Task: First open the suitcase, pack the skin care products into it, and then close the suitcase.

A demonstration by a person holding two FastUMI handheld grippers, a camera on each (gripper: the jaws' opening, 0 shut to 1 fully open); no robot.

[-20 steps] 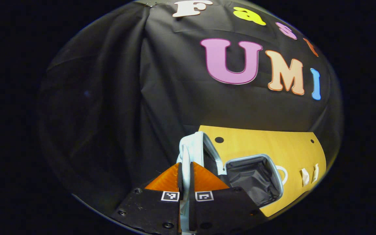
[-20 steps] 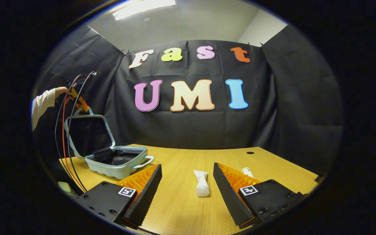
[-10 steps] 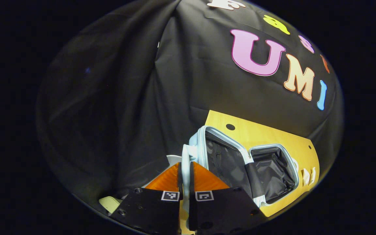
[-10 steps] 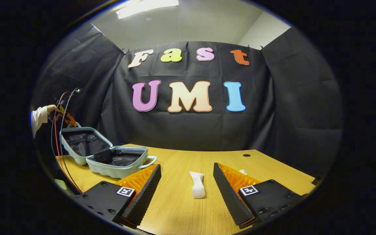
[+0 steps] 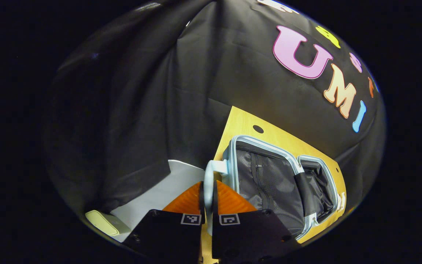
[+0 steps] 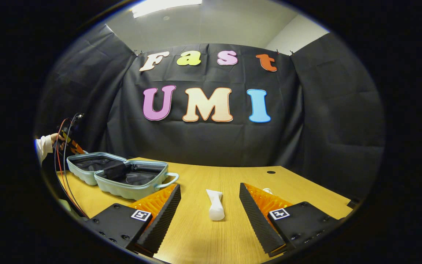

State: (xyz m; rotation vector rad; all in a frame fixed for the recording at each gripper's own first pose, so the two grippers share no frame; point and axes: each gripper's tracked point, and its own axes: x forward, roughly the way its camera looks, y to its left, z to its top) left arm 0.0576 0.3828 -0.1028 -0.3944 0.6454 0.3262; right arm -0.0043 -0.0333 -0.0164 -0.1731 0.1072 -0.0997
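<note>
On the wooden table (image 6: 233, 223) I see the suitcase (image 6: 123, 178) lying fully open at the far left. My left gripper (image 5: 207, 196) is pinched shut on its lid handle (image 5: 211, 176). My right gripper (image 6: 209, 211) hangs spread wide, with the white tube (image 6: 215, 204) lying on the table between its fingers, untouched.

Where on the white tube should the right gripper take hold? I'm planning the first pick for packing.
Grip the white tube across its round body near the cap end, coming down from above. It lies flat on the table, lengthwise between the open right gripper fingers; the far flattened end offers less to pinch.
</note>
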